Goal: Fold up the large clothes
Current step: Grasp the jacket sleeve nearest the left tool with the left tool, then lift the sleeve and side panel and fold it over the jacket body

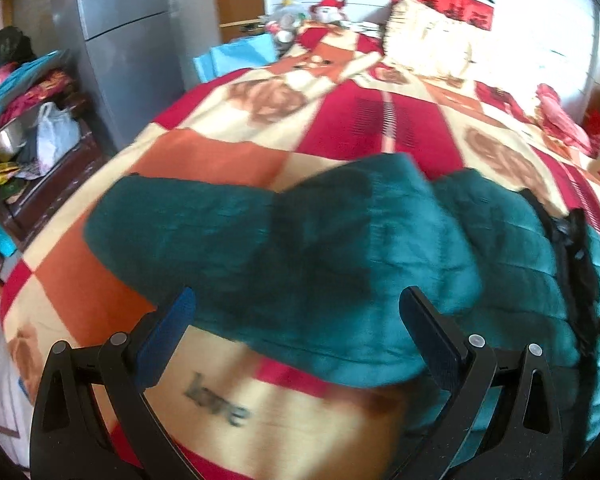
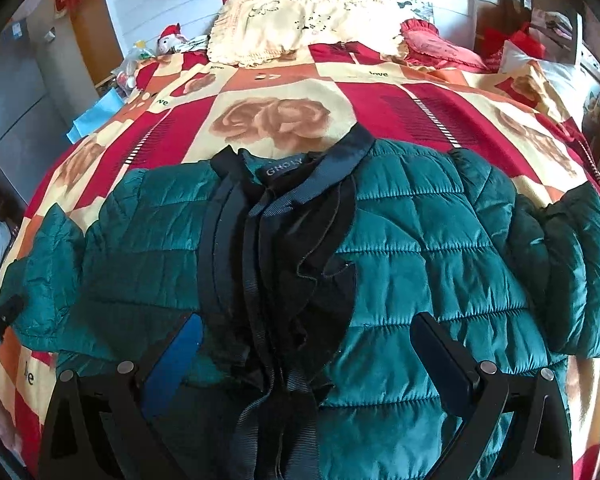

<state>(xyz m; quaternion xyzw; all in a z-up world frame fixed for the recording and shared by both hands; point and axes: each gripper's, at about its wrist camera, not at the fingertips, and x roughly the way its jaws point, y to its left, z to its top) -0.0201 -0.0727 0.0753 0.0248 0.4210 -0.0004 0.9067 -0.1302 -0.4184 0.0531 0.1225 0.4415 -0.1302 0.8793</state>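
A teal quilted jacket (image 2: 420, 240) with a black collar and front placket (image 2: 276, 248) lies face up on the bed, collar toward the pillows. In the left wrist view its left sleeve (image 1: 228, 236) stretches out sideways over the bedspread. My left gripper (image 1: 298, 304) hovers open just above that sleeve's lower edge, holding nothing. My right gripper (image 2: 306, 330) stands open over the jacket's chest, straddling the black placket, with nothing pinched. The left gripper's tip (image 2: 4, 316) shows at the far left edge of the right wrist view.
A red, orange and cream patchwork bedspread (image 2: 276, 116) covers the bed. A cream pillow (image 2: 300, 28) and red cushion (image 2: 428, 40) lie at the head. A grey cabinet (image 1: 124, 48) and a cluttered dark stand (image 1: 40, 152) are left of the bed.
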